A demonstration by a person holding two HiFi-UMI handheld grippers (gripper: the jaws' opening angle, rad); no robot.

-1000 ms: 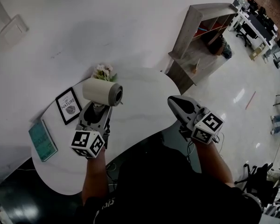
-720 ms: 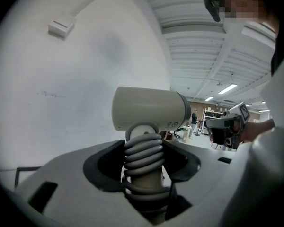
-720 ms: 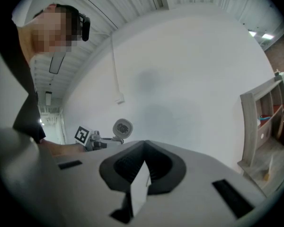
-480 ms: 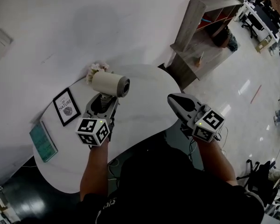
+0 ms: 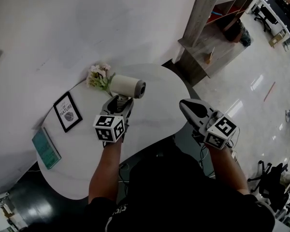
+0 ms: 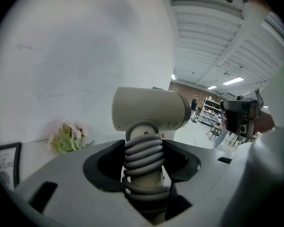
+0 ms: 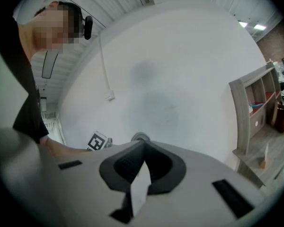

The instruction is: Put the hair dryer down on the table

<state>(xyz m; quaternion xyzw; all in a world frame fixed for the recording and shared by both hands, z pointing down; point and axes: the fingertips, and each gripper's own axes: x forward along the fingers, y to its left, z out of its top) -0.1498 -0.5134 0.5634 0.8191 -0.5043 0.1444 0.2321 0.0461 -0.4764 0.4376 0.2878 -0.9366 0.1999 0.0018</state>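
You held the hair dryer (image 5: 127, 86) above the table (image 5: 154, 100), near the flowers (image 5: 97, 76), with the left gripper (image 5: 120, 102) clamped wide on its cord-wrapped handle. Your right gripper (image 5: 185, 106) was closed and empty. The set-down appeared pending: the next move called for lowering to contact, then releasing.

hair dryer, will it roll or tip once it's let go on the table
Probably top-heavy: the hair dryer has a thick round barrel across a narrow handle, clamped in the left gripper, so stood upright it would likely tip. Laid on the table, the handle should stop rolling.
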